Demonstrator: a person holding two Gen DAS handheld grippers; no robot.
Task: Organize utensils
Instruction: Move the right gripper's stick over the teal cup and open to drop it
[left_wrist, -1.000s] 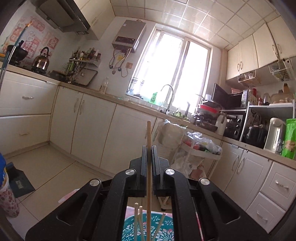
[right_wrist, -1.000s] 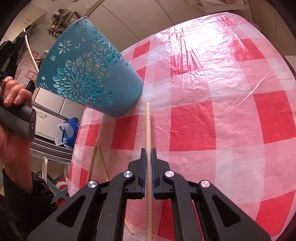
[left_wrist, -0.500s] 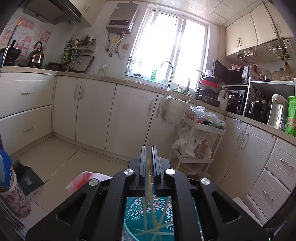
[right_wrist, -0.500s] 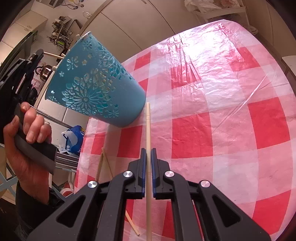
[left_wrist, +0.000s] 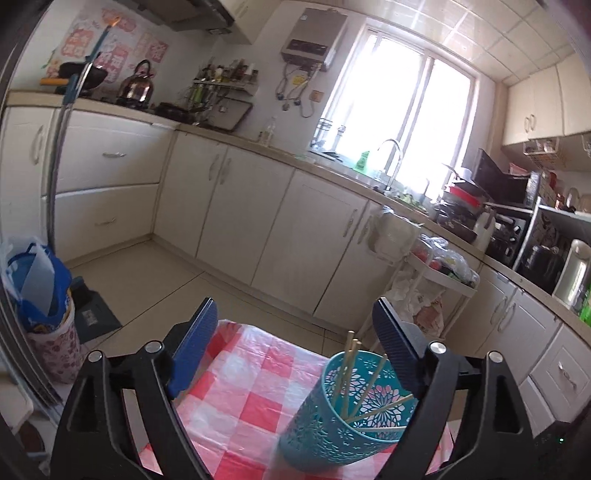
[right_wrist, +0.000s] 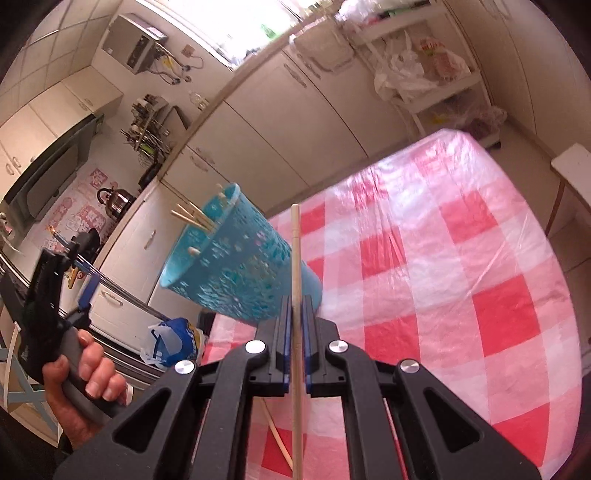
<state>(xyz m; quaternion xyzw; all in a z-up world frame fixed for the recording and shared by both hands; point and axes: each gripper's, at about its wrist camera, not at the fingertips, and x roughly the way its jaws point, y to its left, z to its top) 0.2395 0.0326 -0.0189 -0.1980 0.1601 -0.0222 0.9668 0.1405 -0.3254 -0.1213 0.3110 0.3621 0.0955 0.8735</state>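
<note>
**Left jaws spring wide, right clamps a chopstick**

We open on the table (right_wrist: 461, 258), its red-and-white checked plastic cloth filling the right wrist view. On it stands the teal holder (left_wrist: 343, 424), a perforated cup with flower cut-outs, near the cloth's edge that faces the cabinets. Inside it we count several wooden chopsticks (left_wrist: 351, 373), leaning on the rim with their tips fanned out above it.

Over to our left gripper (left_wrist: 295, 350): its jaws have just been opening and now stand spread wide, nothing between them, only the cloth and the holder showing past the fingers. In the right wrist view we see a hand (right_wrist: 81, 384) wrapped around its grey handle, off to the holder's side.

Our right gripper (right_wrist: 295, 321) has its jaws pressed together on a single chopstick (right_wrist: 295, 251), pinched near mid-length. It runs straight forward, its tip crossing in front of the holder's wall.

Smallest of all: a loose chopstick (right_wrist: 277, 439) lies on the cloth beneath the right gripper, partly hidden.
</note>
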